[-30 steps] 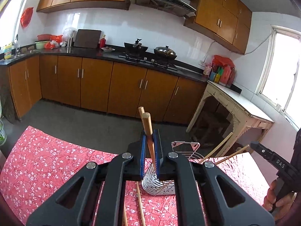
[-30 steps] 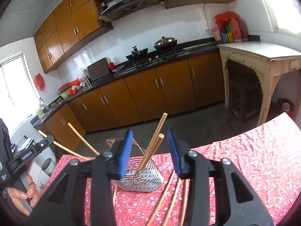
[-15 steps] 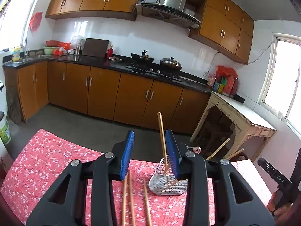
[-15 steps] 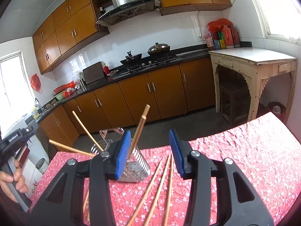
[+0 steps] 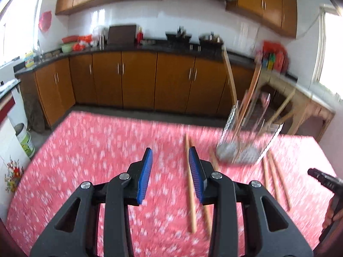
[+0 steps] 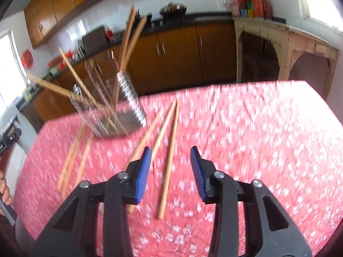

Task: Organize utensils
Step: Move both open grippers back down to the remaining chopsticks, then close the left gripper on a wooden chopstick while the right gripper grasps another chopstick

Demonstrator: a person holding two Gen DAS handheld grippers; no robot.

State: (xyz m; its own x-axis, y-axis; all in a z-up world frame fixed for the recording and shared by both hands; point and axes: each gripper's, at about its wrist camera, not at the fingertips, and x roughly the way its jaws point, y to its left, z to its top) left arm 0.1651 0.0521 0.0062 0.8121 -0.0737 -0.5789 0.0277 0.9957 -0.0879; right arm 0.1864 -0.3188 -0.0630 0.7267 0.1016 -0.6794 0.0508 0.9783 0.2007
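Both tools dropped toward the desk (image 6: 257, 128) — my left tool (image 5: 170, 172) let go, my right tool (image 6: 170, 168) narrowed, both empty; chopsticks (image 6: 169, 160) lay loose beside the wire holder (image 6: 128, 98).

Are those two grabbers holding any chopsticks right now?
No. Both the left gripper and right gripper are open and empty; the chopsticks lie loose on the tablecloth.

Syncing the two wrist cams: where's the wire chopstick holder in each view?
Left wrist: wire chopstick holder sits right of centre, beyond and right of the open left gripper.
Right wrist: the holder is left of centre, beyond and left of the open right gripper.
Shared landmark: the red floral tablecloth with loose chopsticks beside the holder.
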